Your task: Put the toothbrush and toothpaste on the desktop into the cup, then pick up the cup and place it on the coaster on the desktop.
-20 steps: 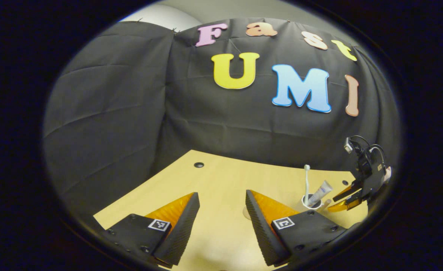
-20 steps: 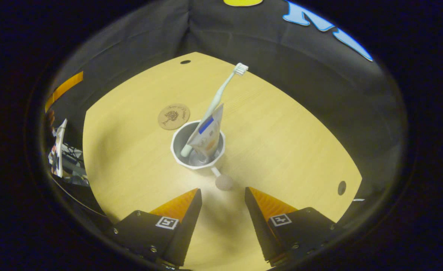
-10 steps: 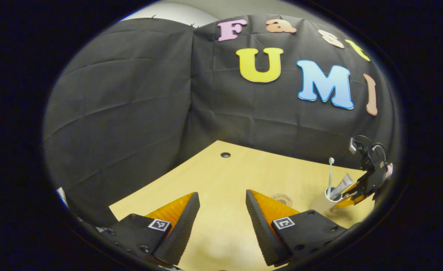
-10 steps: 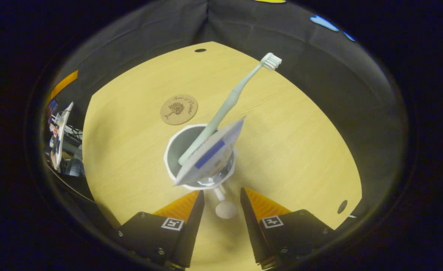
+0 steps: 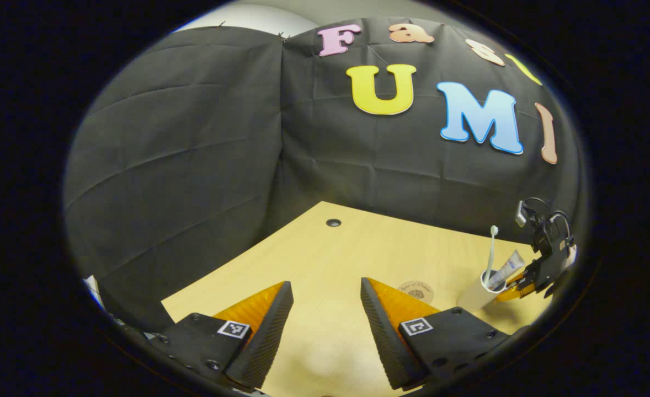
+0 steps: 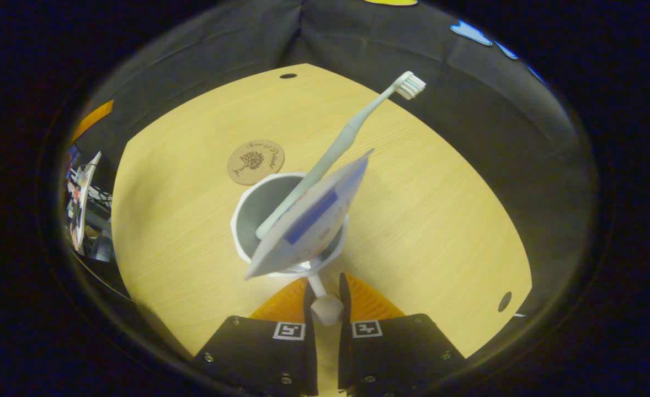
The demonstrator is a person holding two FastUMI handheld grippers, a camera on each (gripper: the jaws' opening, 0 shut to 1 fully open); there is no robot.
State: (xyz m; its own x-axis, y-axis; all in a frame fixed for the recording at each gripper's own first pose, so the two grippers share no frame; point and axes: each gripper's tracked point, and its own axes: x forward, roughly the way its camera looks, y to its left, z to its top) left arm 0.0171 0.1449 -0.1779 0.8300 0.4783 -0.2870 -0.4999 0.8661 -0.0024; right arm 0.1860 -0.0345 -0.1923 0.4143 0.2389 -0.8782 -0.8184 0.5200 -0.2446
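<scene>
A white cup (image 6: pixel 259 220) on the wooden desk (image 6: pixel 441 209) holds a pale green toothbrush (image 6: pixel 347 132) and a toothpaste tube (image 6: pixel 311 226), both leaning to the right. My right gripper (image 6: pixel 325 292) is shut on the cup's ball-ended handle (image 6: pixel 325 307). A round cork coaster (image 6: pixel 255 161) lies just beyond the cup. In the left gripper view, the cup (image 5: pixel 477 295), toothbrush (image 5: pixel 490 253), toothpaste (image 5: pixel 508 266), coaster (image 5: pixel 419 289) and right gripper (image 5: pixel 515 286) sit at the far right. My left gripper (image 5: pixel 325 298) hovers open over the desk, holding nothing.
Round cable holes mark the desk at the far corner (image 5: pixel 333 223) and at the right side (image 6: pixel 504 301). Black cloth walls close in behind the desk. Clutter (image 6: pixel 85 220) lies beyond the desk's left edge.
My right gripper has slid forward and shut its fingers on the cup's handle. The left gripper has stayed open and swung a little to the left.
</scene>
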